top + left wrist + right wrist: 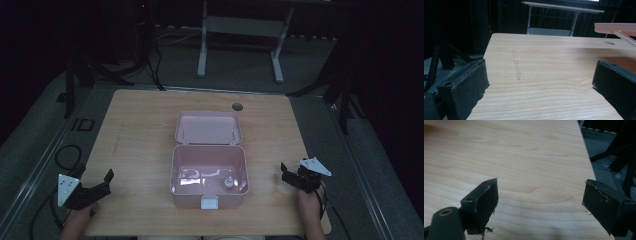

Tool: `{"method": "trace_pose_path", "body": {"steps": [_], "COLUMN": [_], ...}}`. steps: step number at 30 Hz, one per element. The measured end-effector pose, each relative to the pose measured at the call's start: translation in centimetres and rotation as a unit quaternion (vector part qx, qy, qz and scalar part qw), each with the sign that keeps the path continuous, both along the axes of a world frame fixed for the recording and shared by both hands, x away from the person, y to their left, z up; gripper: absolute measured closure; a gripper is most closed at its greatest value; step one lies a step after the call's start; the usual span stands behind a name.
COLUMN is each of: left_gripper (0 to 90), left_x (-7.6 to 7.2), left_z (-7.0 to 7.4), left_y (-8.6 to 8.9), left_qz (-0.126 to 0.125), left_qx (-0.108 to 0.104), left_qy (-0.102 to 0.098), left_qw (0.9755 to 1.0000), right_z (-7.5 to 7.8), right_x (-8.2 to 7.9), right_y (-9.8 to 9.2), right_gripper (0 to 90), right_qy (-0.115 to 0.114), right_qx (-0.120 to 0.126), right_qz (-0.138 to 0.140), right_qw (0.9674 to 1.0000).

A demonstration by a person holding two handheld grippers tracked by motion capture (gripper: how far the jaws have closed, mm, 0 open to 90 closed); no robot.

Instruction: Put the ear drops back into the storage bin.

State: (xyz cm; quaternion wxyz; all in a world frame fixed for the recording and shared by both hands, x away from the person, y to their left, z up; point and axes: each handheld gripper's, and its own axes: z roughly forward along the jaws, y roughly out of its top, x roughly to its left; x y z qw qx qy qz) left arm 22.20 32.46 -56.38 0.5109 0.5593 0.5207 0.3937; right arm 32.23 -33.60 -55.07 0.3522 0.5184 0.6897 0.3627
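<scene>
**Pink box open, both grippers parked wide**

High view: a pink lidded box [209,175] sits at the middle of the wooden table [140,130], its lid [208,128] thrown back toward twelve o'clock. Inside, near the five o'clock corner, stands a small pale object [228,183], too small to identify. The left gripper [99,186] rests at eight o'clock of the box, the right gripper [290,176] at three o'clock, each well apart from it.

Left gripper view: its jaws are spread, nothing between them but bare tabletop; the lid's edge [615,27] juts in at two o'clock.

Right gripper view: jaws likewise released over empty wood.

Judging by this, the box stands opened with an item inside; closing or emptying remains. No readable writing anywhere.
</scene>
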Motion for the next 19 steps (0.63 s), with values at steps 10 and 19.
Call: {"method": "trace_pose_path", "body": {"steps": [10,19], "left_gripper": [0.4,0.4], "left_x": [-0.01,-0.03], "left_z": [-0.01,-0.01], "left_y": [-0.03,-0.03], "left_qz": [0.000,0.000], "left_qx": [0.000,0.000], "left_qy": [-0.002,-0.003], "left_qw": [1.0000,1.0000], "right_z": [0.06,0.07], "right_x": [-0.19,-0.22], "right_y": [-0.23,-0.19], "right_gripper": [12.8,12.8], "right_qy": [-0.024,-0.026], "right_qx": [0.011,0.012], "right_qz": [-0.020,-0.016], "right_qw": [0.9995,0.9995]}}
